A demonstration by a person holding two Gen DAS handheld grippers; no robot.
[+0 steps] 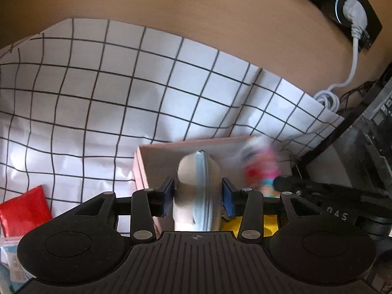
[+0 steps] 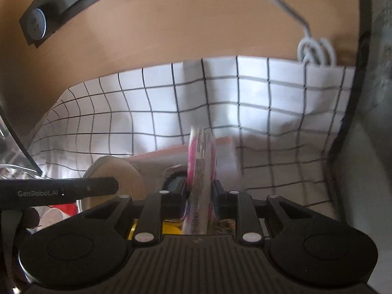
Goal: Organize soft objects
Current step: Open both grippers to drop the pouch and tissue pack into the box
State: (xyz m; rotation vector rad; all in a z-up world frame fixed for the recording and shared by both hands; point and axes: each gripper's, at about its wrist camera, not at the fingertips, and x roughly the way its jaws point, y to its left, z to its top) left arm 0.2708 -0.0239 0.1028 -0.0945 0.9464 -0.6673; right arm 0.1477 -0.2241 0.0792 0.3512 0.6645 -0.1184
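My left gripper [image 1: 198,191] is shut on a cream soft pouch with a blue zipper [image 1: 198,186], held over the pink open box [image 1: 142,169]. My right gripper [image 2: 199,191] is shut on a pink and white soft packet [image 2: 202,166], held upright over the same pink box [image 2: 171,152]. The packet shows blurred in the left wrist view [image 1: 259,166] at the right of the pouch. The cream pouch also shows in the right wrist view [image 2: 115,169], to the left, behind the left gripper's black body [image 2: 61,191].
A white cloth with a black grid [image 1: 98,93] covers the wooden table [image 1: 196,12]. A red packet [image 1: 24,208] lies at the left. A yellow item [image 1: 269,223] lies below the box. A black socket strip [image 1: 352,12] with a white cable [image 1: 328,98] stands at the back right.
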